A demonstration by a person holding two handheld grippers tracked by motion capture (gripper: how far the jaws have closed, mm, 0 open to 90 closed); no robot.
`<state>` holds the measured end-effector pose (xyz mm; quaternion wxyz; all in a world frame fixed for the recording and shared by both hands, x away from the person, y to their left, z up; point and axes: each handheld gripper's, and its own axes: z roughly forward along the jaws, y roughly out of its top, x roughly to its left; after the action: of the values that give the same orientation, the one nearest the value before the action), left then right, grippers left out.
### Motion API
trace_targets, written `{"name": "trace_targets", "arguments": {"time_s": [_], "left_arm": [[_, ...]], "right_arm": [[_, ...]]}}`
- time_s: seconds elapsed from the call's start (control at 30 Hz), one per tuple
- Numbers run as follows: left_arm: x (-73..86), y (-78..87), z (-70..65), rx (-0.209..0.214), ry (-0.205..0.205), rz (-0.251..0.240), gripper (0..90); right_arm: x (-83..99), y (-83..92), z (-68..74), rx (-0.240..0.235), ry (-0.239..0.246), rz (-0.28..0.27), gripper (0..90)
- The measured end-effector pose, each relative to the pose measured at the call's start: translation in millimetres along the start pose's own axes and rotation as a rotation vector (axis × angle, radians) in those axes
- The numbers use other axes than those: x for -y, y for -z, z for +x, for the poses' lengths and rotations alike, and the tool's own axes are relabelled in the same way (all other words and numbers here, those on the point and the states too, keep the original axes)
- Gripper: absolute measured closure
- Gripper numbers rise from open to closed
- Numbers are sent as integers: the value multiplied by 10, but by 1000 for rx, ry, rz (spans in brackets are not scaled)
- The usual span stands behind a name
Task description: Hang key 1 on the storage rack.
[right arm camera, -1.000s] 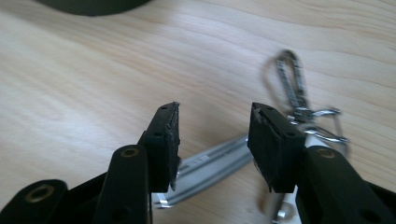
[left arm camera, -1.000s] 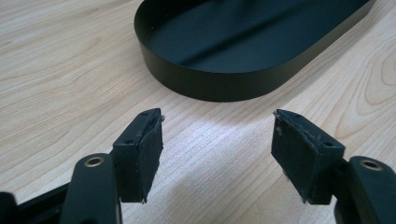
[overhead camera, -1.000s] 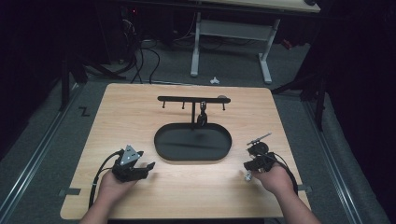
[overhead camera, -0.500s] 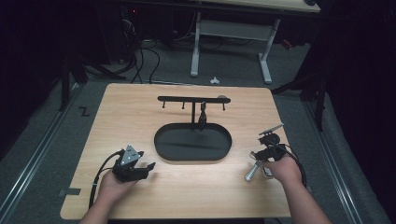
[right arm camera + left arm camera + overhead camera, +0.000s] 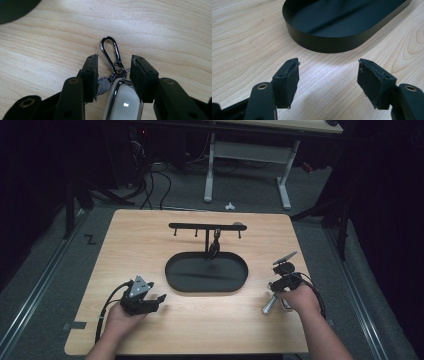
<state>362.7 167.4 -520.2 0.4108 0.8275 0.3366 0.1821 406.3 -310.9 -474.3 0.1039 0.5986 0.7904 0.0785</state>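
While the wooden table [image 5: 150, 245] carries a black oval tray [image 5: 206, 272] at its middle and a black hook rack [image 5: 207, 226] rising behind it, the job at hand looks to be picking up a key fob [image 5: 123, 103] that lies on the bare wood to the tray's right. The left gripper [image 5: 150, 301] rests near the tray's left end, jaws spread wide with nothing between them. The right gripper [image 5: 113, 77] straddles the fob, and its jaws have just been closing, yet the pads do not appear to press on it. A good grasp would likely centre the pads on the fob's chrome-rimmed body, not on the small swivel ring or the carabiner clip [image 5: 110, 51] ahead of it, so the clip hangs free for hooking.
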Motion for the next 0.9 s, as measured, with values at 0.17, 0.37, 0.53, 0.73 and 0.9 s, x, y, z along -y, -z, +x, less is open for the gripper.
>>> {"name": "trace_targets", "arguments": {"time_s": [0.17,0.37,0.53,0.73,0.9], "left_arm": [[1,0,6,-1,0,3,343],[2,-2,7,0,-2,3,343],[1,-1,9,-1,0,3,343],[0,3,5,-1,-2,2,343],[1,3,7,-1,-1,1,343]], "right_arm": [[-18,-86,-28,-7,-6,25,603],[-1,-137,-37,-7,-18,35,631],[6,-139,-70,-7,-30,25,701],[8,-138,-73,3,-22,24,729],[-9,-145,-74,9,-24,19,743]]}}
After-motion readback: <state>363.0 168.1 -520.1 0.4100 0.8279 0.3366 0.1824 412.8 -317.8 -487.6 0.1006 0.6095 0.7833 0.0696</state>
